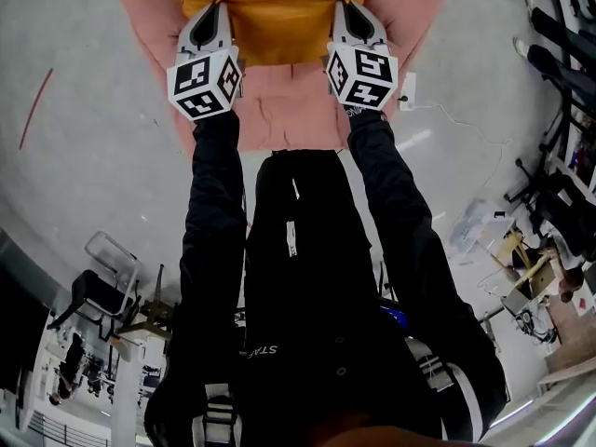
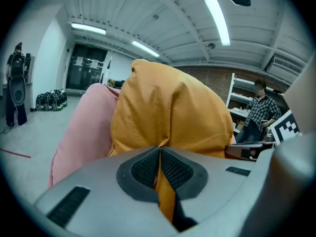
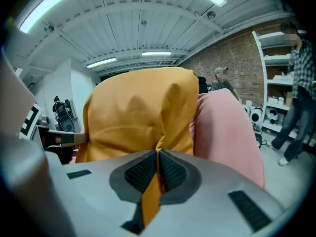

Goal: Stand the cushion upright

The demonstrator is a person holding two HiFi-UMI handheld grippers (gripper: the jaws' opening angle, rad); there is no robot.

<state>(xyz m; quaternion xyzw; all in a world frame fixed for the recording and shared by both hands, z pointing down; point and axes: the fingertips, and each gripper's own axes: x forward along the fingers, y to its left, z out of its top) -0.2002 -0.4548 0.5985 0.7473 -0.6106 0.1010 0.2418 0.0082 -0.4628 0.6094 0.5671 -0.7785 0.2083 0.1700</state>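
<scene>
An orange cushion (image 1: 279, 7) rests on a pink armchair (image 1: 289, 110) at the top of the head view. My left gripper (image 1: 216, 12) is shut on the cushion's near left corner, and my right gripper (image 1: 352, 12) is shut on its near right corner. In the left gripper view the orange cushion (image 2: 170, 110) rises upright ahead of my left gripper (image 2: 159, 152), with orange fabric pinched between the black pads. The right gripper view has the cushion (image 3: 143, 112) standing tall too, its cloth caught in my right gripper (image 3: 158, 154). The chair's pink arm (image 3: 227, 132) flanks it.
The armchair's other pink arm (image 2: 81, 127) lies left of the cushion. A white cable and plug (image 1: 410, 96) lie on the grey floor right of the chair. Stands and equipment (image 1: 549, 184) crowd the right side. A person in a checked shirt (image 2: 256, 110) stands by shelves.
</scene>
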